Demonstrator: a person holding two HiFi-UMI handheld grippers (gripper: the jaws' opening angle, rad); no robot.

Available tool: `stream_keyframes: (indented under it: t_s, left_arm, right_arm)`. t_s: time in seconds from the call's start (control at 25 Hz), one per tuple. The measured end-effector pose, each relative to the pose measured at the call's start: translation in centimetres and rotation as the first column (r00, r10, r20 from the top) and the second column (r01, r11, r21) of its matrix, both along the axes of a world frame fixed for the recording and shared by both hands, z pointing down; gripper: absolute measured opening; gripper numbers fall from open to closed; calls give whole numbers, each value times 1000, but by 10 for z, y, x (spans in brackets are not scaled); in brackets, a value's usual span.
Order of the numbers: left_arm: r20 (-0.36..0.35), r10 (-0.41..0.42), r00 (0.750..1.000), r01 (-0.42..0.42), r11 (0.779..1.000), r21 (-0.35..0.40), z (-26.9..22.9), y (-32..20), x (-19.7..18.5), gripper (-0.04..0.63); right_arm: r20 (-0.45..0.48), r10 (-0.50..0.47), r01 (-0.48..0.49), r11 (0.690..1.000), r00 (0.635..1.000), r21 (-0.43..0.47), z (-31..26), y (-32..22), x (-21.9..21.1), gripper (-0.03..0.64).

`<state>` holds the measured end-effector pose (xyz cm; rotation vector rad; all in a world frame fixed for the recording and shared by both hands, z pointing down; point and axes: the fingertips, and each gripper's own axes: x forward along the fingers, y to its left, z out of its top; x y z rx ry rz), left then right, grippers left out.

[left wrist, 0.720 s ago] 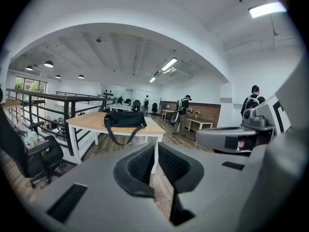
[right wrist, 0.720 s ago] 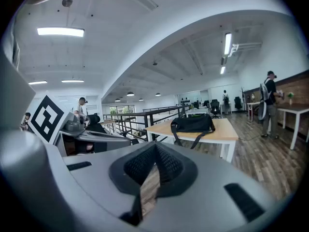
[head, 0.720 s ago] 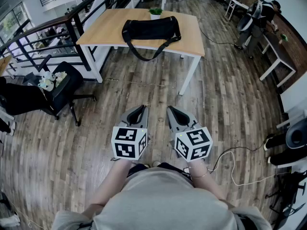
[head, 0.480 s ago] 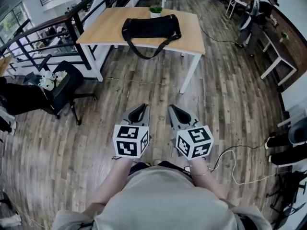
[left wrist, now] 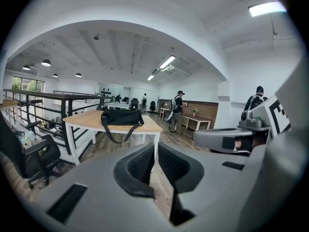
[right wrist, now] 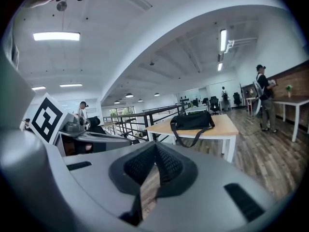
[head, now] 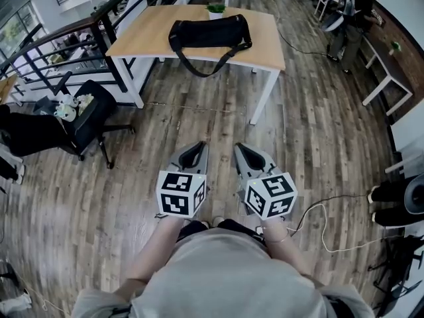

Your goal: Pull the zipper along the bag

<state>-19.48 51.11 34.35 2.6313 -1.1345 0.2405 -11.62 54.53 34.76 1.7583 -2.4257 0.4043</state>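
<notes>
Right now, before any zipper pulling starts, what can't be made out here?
Zipper: too small and far away on the bag in all three views; open or closed, and where the pull sits, unknown.
Bag's far side: hidden by the bag itself, every view.
Plant: base behind the bag, head view.

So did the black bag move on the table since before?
No. The black bag lies on the same spot of the table, just in front of the little plant, with its strap hanging over the front edge as before.
</notes>
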Motion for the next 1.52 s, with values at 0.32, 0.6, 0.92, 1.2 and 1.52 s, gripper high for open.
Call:
stream_keyframes:
  t_s: [0.32, 0.6, 0.92, 1.2, 1.52]
  left_arm:
    - [-40, 14, 999, -14, 1000, 6, -3, -4, 12, 36]
    - [-32, -6, 999, 6, 1000, -1, 4, -8, 23, 38]
    - [4, -1, 1000, 1, 999, -33, 20, 0, 38, 127]
    - [40, 32, 999, -30, 997, -67, 37, -8, 50, 129]
    - [44, 60, 997, -57, 996, -75, 47, -78, 63, 129]
  right_arm:
    - [19, -4, 3, 1000, 1000, 18, 0, 0, 17, 9]
    - [12, -7, 7, 1000, 1000, 1, 7, -3, 35, 56]
    - [36, -27, 28, 999, 999, -42, 24, 1, 41, 89]
    - [59, 10, -6, 998, 998, -66, 37, -9, 53, 112]
    - [47, 65, -62, 996, 997, -67, 43, -69, 75, 118]
